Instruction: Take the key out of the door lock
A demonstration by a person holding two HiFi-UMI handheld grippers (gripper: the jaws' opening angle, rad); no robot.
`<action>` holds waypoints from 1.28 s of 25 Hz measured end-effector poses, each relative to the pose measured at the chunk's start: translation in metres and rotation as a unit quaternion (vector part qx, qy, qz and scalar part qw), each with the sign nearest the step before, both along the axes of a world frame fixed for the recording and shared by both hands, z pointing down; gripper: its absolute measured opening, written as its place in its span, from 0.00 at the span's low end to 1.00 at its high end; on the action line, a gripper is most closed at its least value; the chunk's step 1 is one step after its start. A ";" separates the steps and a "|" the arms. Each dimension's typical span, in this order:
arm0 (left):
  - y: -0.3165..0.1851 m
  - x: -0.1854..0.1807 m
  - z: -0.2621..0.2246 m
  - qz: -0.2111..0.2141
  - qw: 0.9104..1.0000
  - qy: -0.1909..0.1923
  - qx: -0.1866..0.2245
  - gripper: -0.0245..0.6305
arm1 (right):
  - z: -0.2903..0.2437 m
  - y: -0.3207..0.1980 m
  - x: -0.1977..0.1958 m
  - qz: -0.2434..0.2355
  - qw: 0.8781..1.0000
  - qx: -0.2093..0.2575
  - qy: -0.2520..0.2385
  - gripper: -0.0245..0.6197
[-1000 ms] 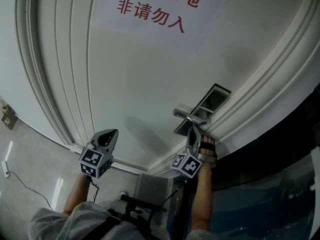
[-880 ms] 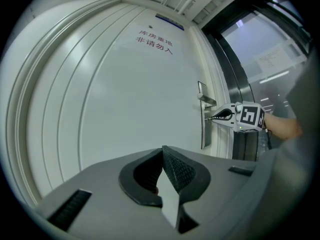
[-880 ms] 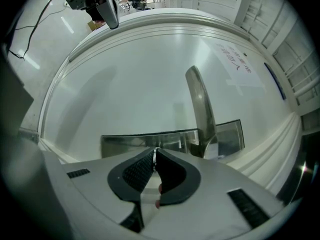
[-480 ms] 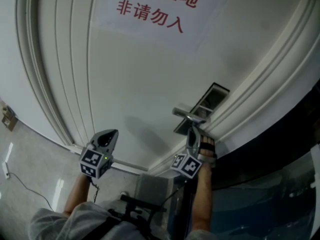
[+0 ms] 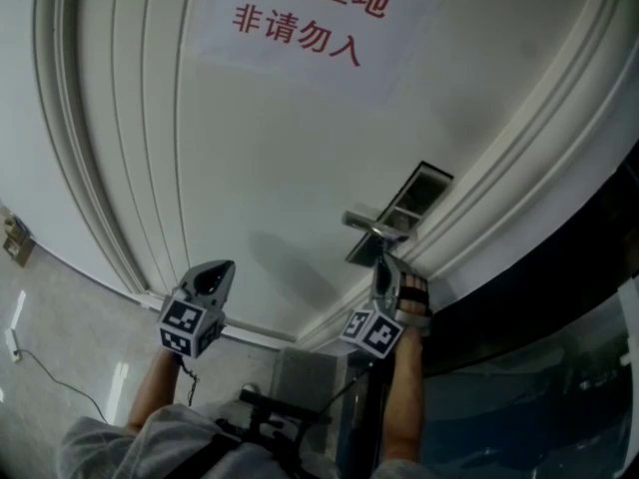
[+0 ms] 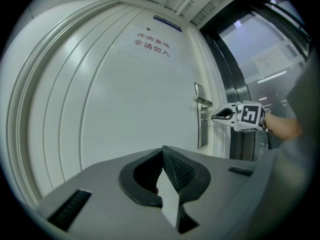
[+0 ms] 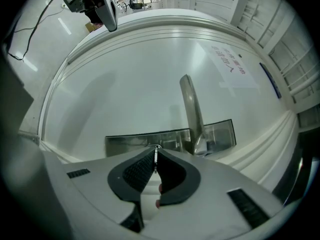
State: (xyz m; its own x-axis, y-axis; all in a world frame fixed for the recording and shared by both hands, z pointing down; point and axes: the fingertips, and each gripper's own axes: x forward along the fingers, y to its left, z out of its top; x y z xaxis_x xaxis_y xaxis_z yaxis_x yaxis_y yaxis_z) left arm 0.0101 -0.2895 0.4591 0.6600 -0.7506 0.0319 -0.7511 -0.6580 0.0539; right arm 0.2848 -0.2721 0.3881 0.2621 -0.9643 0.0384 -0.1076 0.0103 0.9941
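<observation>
White door (image 5: pixel 280 168), steel lock plate (image 7: pixel 150 140). Right gripper (image 5: pixel 383 265) pinches the key (image 7: pixel 155 157), apparently seated in the plate, aligned for straight withdrawal. Left gripper (image 6: pixel 162 155), jaws pressed together, empty, idles well clear of the plate

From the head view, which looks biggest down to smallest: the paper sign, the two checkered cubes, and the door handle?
1. Paper sign: by far the largest.
2. Left cube and right cube: they look alike, so no ranking between them. Both are nearer the camera than the door, which inflates them.
3. Door handle: smallest.
</observation>
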 end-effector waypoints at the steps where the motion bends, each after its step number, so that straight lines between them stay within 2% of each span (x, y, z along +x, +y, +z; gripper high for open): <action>1: 0.002 0.000 0.000 0.001 1.000 -0.001 0.000 0.05 | 0.000 0.002 0.000 0.002 1.000 0.002 0.001 0.07; 4: 0.006 -0.001 0.001 0.005 1.000 -0.001 0.000 0.05 | -0.003 0.012 0.000 0.006 1.000 0.012 -0.008 0.07; 9: 0.015 0.002 0.002 0.019 1.000 -0.004 0.003 0.05 | -0.003 0.037 -0.004 0.002 0.996 0.029 -0.086 0.07; 19: 0.038 0.001 -0.004 0.049 0.999 -0.012 0.016 0.05 | -0.003 0.090 -0.010 0.020 0.979 0.071 -0.191 0.07; 25: 0.052 -0.007 -0.006 0.058 0.998 -0.011 0.016 0.05 | 0.000 0.123 -0.019 0.031 0.955 0.094 -0.281 0.07; 29: 0.063 -0.012 -0.004 0.063 0.998 -0.007 0.015 0.05 | 0.006 0.144 -0.033 0.002 0.916 0.122 -0.382 0.07; 32: 0.071 -0.014 -0.003 0.069 0.998 -0.006 0.014 0.05 | 0.004 0.160 -0.044 -0.013 0.893 0.140 -0.427 0.07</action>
